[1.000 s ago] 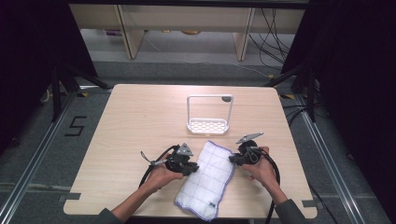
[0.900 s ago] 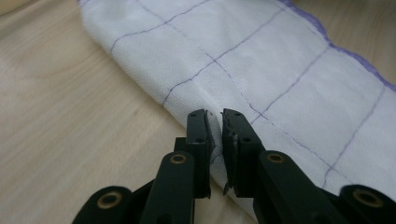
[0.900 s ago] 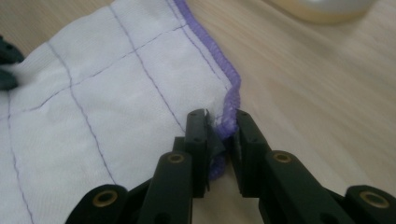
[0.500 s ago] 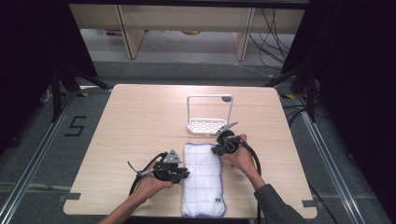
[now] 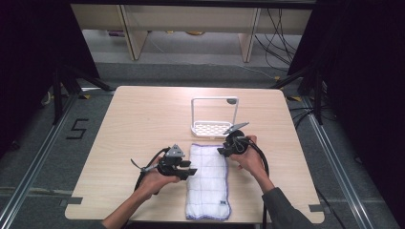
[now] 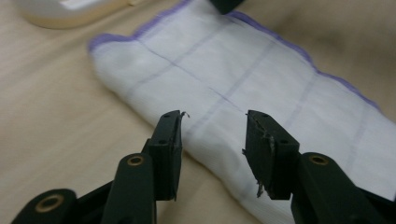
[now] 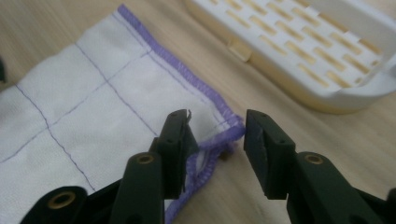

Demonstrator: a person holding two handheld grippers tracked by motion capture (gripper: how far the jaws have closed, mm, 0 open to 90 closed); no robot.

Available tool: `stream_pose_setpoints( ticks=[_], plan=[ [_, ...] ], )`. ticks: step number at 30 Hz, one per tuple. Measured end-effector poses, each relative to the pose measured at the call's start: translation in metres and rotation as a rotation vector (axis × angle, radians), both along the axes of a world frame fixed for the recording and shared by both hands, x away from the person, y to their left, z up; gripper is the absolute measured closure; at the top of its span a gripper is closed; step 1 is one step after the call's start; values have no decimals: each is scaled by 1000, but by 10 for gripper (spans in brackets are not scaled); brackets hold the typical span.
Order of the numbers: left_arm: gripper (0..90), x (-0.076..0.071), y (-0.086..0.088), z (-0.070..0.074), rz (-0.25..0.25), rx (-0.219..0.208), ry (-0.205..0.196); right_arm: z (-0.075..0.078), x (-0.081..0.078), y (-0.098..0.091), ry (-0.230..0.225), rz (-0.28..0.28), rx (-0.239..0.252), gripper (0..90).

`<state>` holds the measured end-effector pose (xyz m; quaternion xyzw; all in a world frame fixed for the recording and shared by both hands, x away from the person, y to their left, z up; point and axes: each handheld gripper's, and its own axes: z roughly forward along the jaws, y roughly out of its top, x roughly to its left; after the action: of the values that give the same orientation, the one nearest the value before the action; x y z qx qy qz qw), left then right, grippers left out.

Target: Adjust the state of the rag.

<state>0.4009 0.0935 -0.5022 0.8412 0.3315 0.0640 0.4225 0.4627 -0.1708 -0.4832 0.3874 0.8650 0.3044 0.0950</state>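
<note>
The pale wooden surface (image 5: pixel 143 124) carries everything; its grain is smooth and light, with a dark floor around it. On it lies the white woven cloth with thin purple grid lines and a stitched purple hem (image 5: pixel 207 180), folded into a long rectangle whose long axis runs from the person's edge away toward the far side; it sits between the two hands, near the front edge. Just beyond its far end stands the white slotted plastic rack with an upright frame (image 5: pixel 214 117), close to the cloth but apart from it. The left tool (image 5: pixel 187 171) sits at the cloth's left long edge; its jaws have just been opening and stand partly apart above the folded edge, which may brush them though the close view is too blurred to be sure. The right tool (image 7: pixel 215 130) is at the far right corner; its jaws have likewise just opened, straddling the hemmed corner without pinching it, so the right hand seems nearer the rack.
</note>
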Motion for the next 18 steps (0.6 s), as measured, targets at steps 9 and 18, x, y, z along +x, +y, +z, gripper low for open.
stream_pose_setpoints(
  ticks=[9,18],
  plan=[
    [433,40,-1,2,71,7,-1,12,7,-17,-37,-38,65,456],
    [399,56,-8,1,90,18,-1,18,9,-25,-84,-57,84,435]
  ],
)
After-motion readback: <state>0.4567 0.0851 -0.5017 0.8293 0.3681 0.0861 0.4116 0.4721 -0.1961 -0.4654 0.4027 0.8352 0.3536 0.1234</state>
